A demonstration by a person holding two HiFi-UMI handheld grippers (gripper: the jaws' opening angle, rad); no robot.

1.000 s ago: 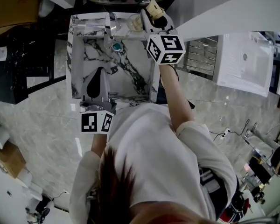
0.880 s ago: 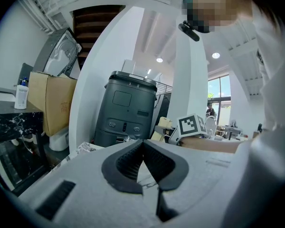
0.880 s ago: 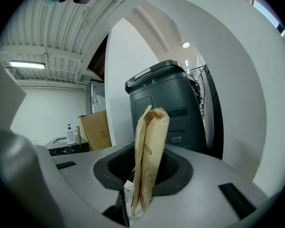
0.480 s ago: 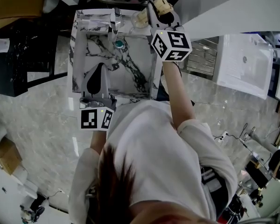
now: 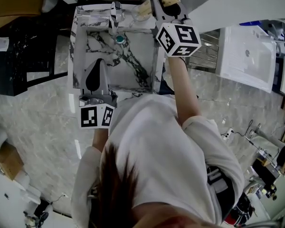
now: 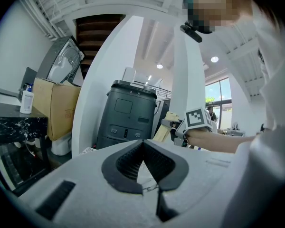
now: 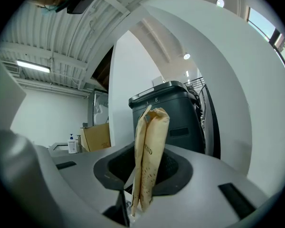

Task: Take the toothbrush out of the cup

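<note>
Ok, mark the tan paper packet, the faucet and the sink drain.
tan paper packet (image 7: 149, 158): right gripper view, its printed middle.
faucet (image 5: 116, 14): head view, its chrome body.
sink drain (image 5: 119, 39): head view, its round centre.

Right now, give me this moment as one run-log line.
right gripper: shut on paper-wrapped toothbrush, over far right corner of sink | left gripper: shut, empty, at its front rim

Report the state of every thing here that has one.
right gripper: shut on the toothbrush packet.
toothbrush packet: gripped, upright, held apart from the cup.
left gripper: shut, nothing between the jaws.
cup: on the back ledge of the sink; contents too small to tell.
</note>
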